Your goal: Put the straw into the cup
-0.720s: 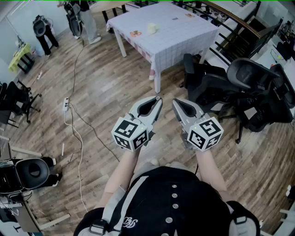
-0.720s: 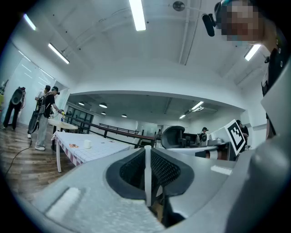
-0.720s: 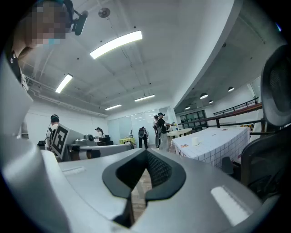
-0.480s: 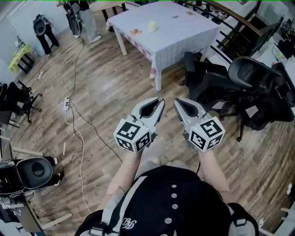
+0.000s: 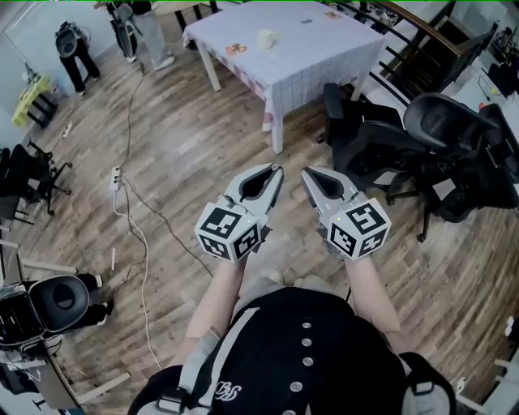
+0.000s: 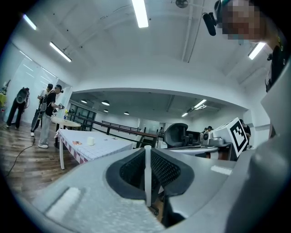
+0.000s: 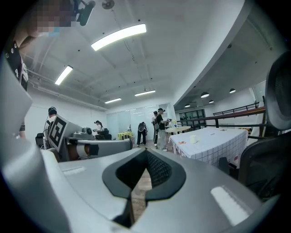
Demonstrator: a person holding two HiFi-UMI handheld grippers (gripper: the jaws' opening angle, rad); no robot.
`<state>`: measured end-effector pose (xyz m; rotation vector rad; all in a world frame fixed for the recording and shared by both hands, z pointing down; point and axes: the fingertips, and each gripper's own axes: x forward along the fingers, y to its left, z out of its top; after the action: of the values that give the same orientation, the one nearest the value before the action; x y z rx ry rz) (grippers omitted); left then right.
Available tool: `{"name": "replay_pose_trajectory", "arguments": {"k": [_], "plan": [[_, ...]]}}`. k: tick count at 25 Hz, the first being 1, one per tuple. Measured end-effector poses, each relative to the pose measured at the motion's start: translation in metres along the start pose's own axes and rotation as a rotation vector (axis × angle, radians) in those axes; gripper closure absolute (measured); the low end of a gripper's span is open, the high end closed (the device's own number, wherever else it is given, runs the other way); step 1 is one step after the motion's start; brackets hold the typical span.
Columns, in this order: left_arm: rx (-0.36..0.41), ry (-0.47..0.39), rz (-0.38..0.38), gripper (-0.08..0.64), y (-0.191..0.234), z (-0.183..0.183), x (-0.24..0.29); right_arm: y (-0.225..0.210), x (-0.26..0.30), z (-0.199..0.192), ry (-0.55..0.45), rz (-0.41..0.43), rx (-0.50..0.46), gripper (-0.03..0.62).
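Observation:
The white straw point(image 6: 147, 177) stands upright between the jaws of my left gripper point(image 6: 147, 150), which is shut on it. In the head view my left gripper point(image 5: 276, 168) and right gripper point(image 5: 306, 173) are held side by side above the wooden floor, both pointing toward the table. The right gripper point(image 7: 145, 151) is shut, its tips meeting with nothing between them. Far ahead, a small pale cup point(image 5: 265, 38) stands on the table point(image 5: 324, 57), which has a checked cloth. The cup point(image 6: 91, 141) also shows in the left gripper view, and the cup point(image 7: 193, 139) in the right gripper view.
Black office chairs point(image 5: 422, 138) crowd the right side beside the table. A cable point(image 5: 134, 227) and a power strip point(image 5: 116, 182) lie on the floor at the left. People point(image 5: 150, 24) stand beyond the table. A flat orange item point(image 5: 237, 49) lies near the cup.
The table and cup sit slightly higher in the head view. Both grippers have kept their side-by-side pose, and the left one still holds the straw.

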<state>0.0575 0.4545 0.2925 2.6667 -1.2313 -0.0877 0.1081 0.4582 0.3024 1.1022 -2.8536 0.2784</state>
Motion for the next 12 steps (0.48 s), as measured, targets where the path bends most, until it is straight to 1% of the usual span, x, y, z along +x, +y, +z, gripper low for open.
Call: {"name": "replay_pose_trajectory", "arguments": {"k": [2, 4, 7, 12], "plan": [[0.000, -0.007, -0.008, 0.523, 0.005, 0.004, -0.003, 0.001, 0.005, 0.004, -0.018, -0.010, 0.003, 0.592], [0.001, -0.006, -0.032, 0.523, 0.008, 0.006, -0.002, -0.002, 0.011, 0.006, -0.044, -0.025, 0.038, 0.592], [0.018, 0.003, -0.045, 0.523, 0.014, 0.005, -0.001, -0.006, 0.021, 0.000, -0.046, -0.054, 0.075, 0.592], [-0.025, -0.004, -0.043, 0.523, 0.034, 0.002, -0.002, -0.004, 0.036, -0.008, -0.031, -0.081, 0.106, 0.592]]}}
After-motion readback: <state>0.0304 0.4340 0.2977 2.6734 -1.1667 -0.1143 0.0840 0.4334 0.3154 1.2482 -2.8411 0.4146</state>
